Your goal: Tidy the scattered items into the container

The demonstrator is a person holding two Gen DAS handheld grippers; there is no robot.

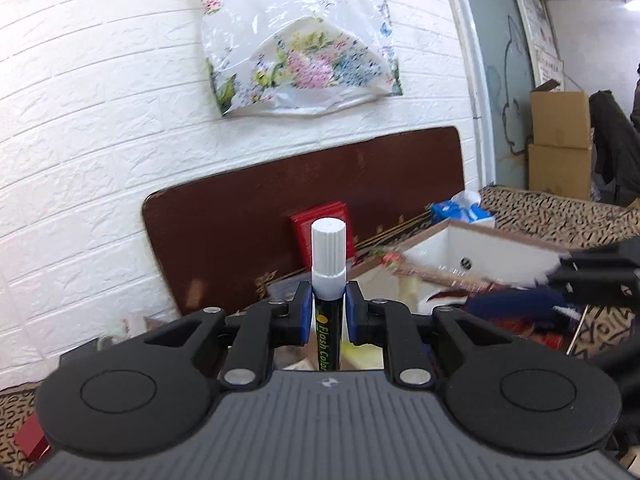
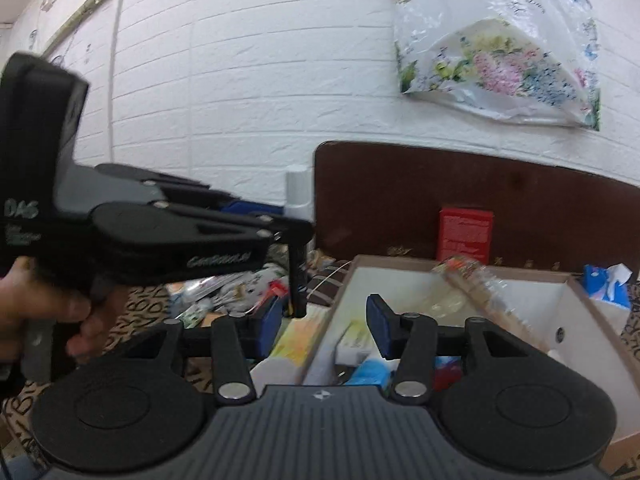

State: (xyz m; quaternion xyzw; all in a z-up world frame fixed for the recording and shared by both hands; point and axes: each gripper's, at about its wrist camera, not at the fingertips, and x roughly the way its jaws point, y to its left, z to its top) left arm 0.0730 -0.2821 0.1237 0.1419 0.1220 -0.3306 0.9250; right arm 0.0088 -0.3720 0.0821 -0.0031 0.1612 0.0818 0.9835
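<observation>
Left gripper [image 1: 328,316] is clamping a white-capped marker [image 1: 328,264] upright, carrying it clear of clutter toward the white box [image 2: 592,316]. Right gripper [image 2: 326,328] is hanging parted, holding nothing, above the box's near edge.

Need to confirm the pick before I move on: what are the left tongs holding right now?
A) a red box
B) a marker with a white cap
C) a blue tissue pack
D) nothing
B: the left tongs are shut on an upright black marker with a white cap, the pads pressing it from both sides.
</observation>
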